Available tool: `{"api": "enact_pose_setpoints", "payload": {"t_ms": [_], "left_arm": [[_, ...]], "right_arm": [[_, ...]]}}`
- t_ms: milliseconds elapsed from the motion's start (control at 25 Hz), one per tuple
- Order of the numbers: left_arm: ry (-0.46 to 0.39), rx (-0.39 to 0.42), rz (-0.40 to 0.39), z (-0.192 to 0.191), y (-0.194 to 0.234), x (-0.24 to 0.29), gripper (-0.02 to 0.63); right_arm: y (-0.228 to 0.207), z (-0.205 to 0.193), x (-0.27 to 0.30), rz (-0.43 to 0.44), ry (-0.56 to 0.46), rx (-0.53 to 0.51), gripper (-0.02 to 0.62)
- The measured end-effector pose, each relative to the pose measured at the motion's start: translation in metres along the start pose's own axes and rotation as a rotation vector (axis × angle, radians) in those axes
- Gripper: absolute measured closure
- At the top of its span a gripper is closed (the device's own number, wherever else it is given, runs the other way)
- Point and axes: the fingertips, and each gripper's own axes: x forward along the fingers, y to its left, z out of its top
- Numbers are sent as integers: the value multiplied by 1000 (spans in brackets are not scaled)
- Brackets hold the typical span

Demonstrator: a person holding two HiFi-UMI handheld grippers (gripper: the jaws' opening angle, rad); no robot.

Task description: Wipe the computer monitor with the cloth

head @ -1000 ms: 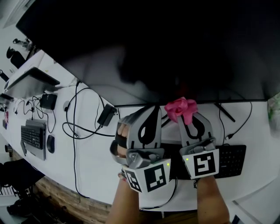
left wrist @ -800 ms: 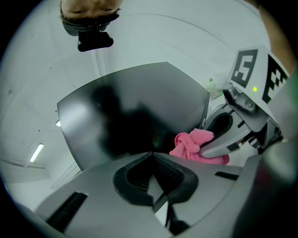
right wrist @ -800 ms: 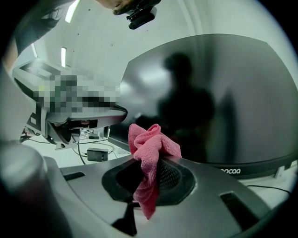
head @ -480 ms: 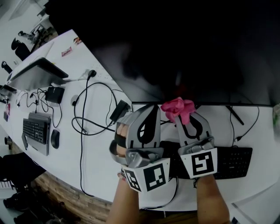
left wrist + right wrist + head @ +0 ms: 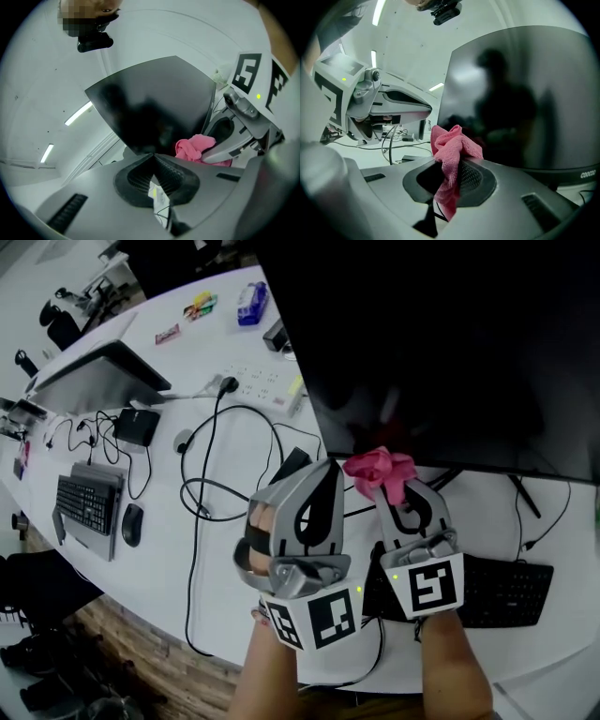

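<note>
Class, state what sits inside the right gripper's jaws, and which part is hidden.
A pink cloth is pinched in the right gripper, bunched above its jaws with a tail hanging below. The stretch squeezed between them is covered.

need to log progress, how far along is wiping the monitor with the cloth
Done: the pink cloth is picked up, pinched in the right claw. In hand: that claw holds it up close to the dark monitor, near its lower edge; contact cannot be confirmed. The left claw is shut and empty beside it. Left: the wiping itself, since nothing shows that any of the screen has been wiped.
</note>
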Motion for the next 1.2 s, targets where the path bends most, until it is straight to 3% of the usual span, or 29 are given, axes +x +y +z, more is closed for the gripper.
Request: {"api": "enact_pose_setpoints", "payload": {"t_ms": [720,1200], "left_arm": [[46,5,42,-44,35,-15,603],[12,13,56,-33,51,-11,604]], "right_arm": [[50,9,43,76,-7,-12,532],[46,32,44,71,-30,-30,532]]}}
